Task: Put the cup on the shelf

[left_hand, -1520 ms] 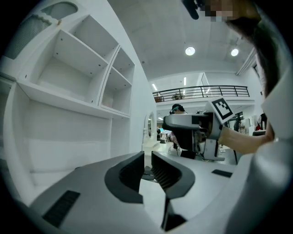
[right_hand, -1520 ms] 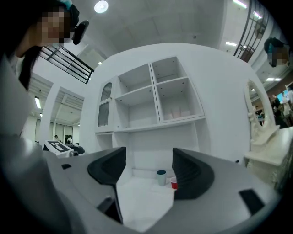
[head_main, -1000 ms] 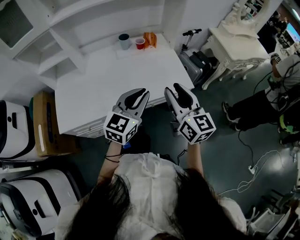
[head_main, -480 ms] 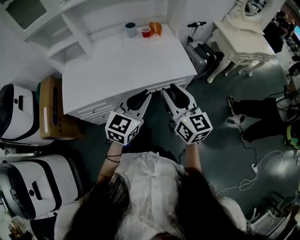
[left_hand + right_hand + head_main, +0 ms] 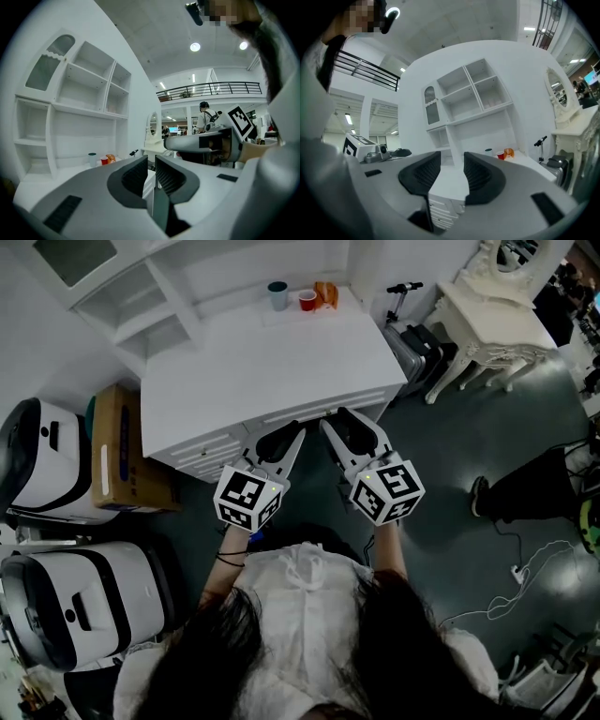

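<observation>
A grey-blue cup (image 5: 277,294) stands at the back of the white desk (image 5: 262,362), next to a red cup (image 5: 307,300) and an orange item (image 5: 326,292). White shelves (image 5: 141,296) rise behind and left of them. My left gripper (image 5: 284,435) and right gripper (image 5: 339,424) hover side by side at the desk's front edge, far from the cups. The left gripper (image 5: 151,161) shows a narrow gap with nothing in it. The right gripper (image 5: 452,159) stands a little wider, also with nothing between its pads. Beyond its jaws I see the grey-blue cup (image 5: 488,152) below the shelves (image 5: 464,103).
A cardboard box (image 5: 117,451) and two white machines (image 5: 47,474) sit on the floor left of the desk. A scooter and a suitcase (image 5: 412,338) stand at its right, then an ornate white table (image 5: 497,320). A person's leg (image 5: 534,488) and cables lie at the right.
Both grippers have drawn back from over the desk top to its front edge, and the desk sits farther off. Their jaws look unchanged. The person at the right has moved away.
</observation>
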### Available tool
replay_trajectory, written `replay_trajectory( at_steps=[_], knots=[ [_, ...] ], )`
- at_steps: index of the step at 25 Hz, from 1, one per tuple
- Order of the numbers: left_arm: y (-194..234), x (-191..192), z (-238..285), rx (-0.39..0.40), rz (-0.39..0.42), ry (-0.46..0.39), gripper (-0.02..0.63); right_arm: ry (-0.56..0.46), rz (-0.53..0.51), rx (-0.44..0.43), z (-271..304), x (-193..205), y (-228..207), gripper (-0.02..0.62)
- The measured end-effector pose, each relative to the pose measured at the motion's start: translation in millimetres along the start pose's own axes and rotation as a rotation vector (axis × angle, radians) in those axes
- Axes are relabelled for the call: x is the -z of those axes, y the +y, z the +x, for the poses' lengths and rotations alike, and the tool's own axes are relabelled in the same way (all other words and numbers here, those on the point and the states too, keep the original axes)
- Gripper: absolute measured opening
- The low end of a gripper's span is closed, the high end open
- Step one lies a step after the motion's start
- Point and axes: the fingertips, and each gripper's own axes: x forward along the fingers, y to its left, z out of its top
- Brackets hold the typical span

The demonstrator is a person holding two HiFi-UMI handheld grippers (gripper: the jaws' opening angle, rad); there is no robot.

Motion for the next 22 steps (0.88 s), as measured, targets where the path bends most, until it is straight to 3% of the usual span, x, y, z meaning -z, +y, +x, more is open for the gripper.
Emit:
replay_trajectory(
  at_steps=[12,22],
  knots=[
    [54,18,-128,-0.06,0.002,0.009,0.058,0.036,0.014,-0.042,35,45,131,0.163],
    [89,44,-222,-0.119,-0.031,0.013,0.058,0.076,-0.013,-0.095,48,83,225,0.124]
  ],
)
